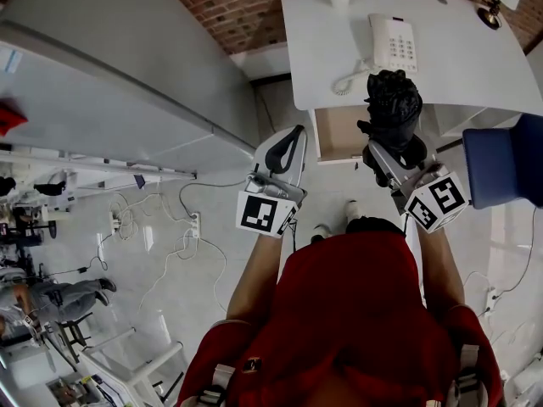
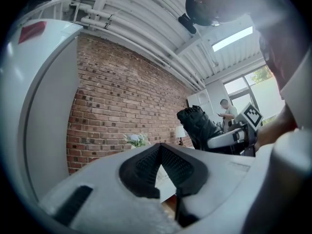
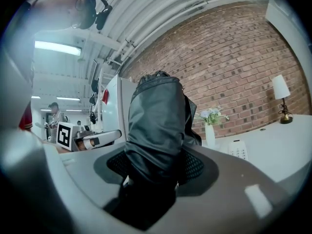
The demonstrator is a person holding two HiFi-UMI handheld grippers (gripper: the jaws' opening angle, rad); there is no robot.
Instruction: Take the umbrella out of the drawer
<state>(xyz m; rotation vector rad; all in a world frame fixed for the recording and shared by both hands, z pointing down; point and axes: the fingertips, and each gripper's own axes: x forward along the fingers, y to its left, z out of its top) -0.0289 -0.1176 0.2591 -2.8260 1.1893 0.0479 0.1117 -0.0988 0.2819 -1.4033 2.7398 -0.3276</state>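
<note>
Black folded umbrella, lifted above the open drawer at the near edge of the white bench. Clamped upright in the right claw. Left claw to the left, closed and empty. Removal judged practically done; remaining, probably only carrying it away and setting it down.

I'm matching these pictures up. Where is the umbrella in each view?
Head view: umbrella upper right, over the desk edge.
Left gripper view: umbrella right of centre.
Right gripper view: umbrella dead centre, close up.
Shared landmark: the brick wall, behind it in both gripper views, top edge in head view.
</note>
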